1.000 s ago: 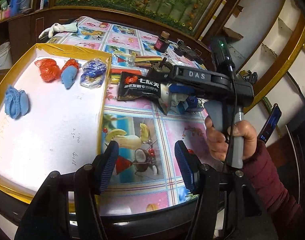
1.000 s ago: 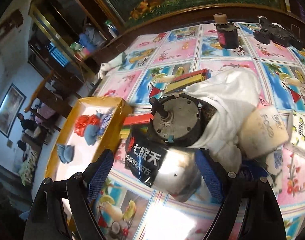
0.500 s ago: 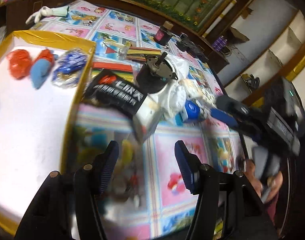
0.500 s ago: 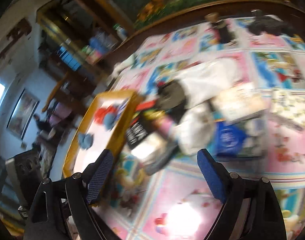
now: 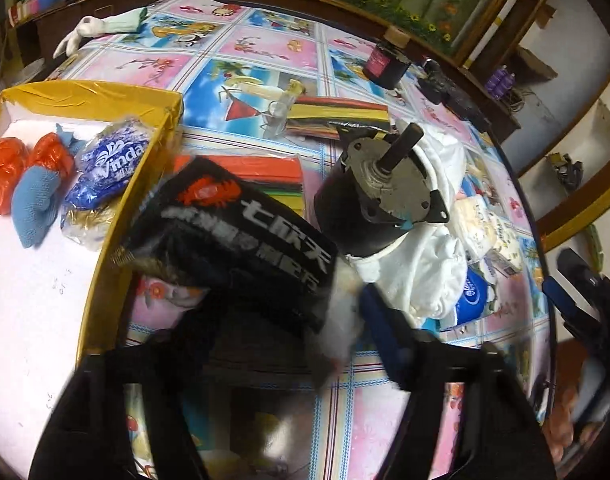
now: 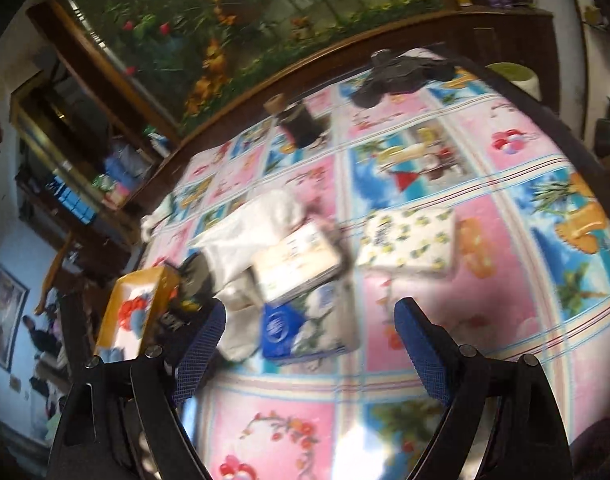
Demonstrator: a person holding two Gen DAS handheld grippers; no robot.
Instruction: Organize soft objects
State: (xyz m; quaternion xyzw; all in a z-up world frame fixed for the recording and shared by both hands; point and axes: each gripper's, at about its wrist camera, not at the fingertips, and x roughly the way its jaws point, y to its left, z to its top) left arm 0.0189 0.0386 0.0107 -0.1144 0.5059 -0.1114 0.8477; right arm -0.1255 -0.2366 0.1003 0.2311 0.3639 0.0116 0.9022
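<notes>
My left gripper sits low over the table with its fingers on either side of a black snack bag with red and white print; the left finger is hidden by the bag, so contact is unclear. The yellow-rimmed white tray at left holds two red bags, a blue knitted piece and a blue Vinda tissue pack. My right gripper is open and empty above a blue-and-white tissue pack. A white cloth lies beside the bag.
A black motor with a shaft stands right behind the bag. Coloured strips, a dark bottle and a white glove lie farther back. A lemon-print pack and a beige pack lie on the patterned tablecloth.
My left gripper has moved forward and down onto the black bag. My right gripper has pulled back from the bag and swung right, over the tissue packs.
</notes>
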